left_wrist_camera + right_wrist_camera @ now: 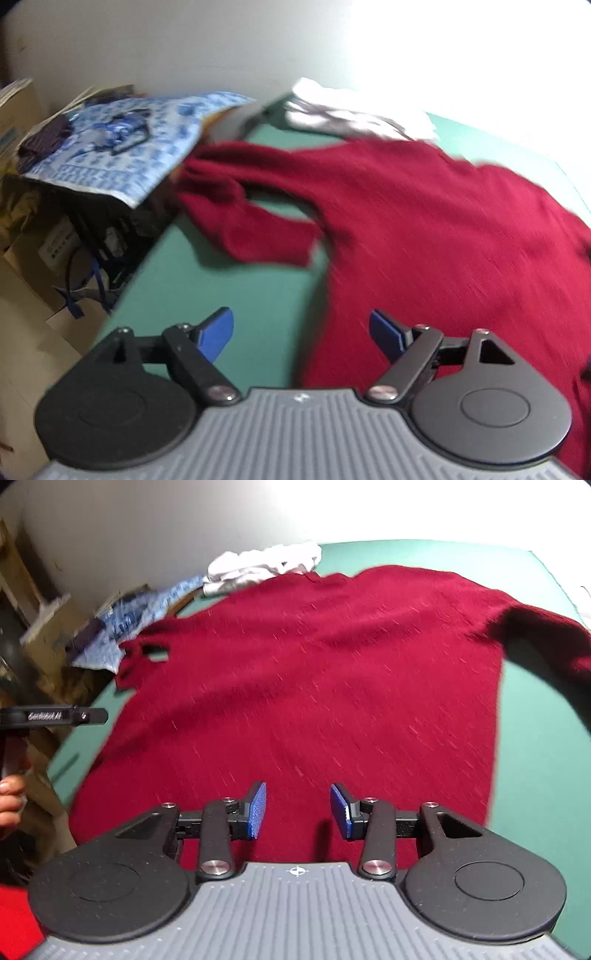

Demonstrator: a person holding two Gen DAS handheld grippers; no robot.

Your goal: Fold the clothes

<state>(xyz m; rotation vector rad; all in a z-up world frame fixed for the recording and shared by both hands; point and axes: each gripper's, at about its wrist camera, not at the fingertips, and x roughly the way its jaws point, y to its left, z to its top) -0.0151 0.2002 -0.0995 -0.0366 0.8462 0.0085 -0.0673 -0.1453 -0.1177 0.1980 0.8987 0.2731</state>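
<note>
right gripper: closest thing in the right wrist view, 2 blue pads spread apart with nothing between them, hanging right over the bottom hem of the sweater
left gripper: jaws wide apart too, empty; one pad sits over bare table, the other over the sweater's edge. In the right wrist view its black body pokes in at the left edge
hand: a person's hand shows at the left edge of the right view, under that left tool
red sweater: knit, dark red, spread pretty flat across the table, hem toward the cameras, neck at the far end
sleeves: left one is bunched and crumpled near the table's left edge; right one trails off toward the right
green table: green top, visible on both sides of the sweater
white clothes: a crumpled pile at the far end, just past the sweater's collar
blue patterned bag: off the table to the left, on top of cardboard boxes and clutter
blur: both views are pretty smeared, so small details are a no-go
</note>
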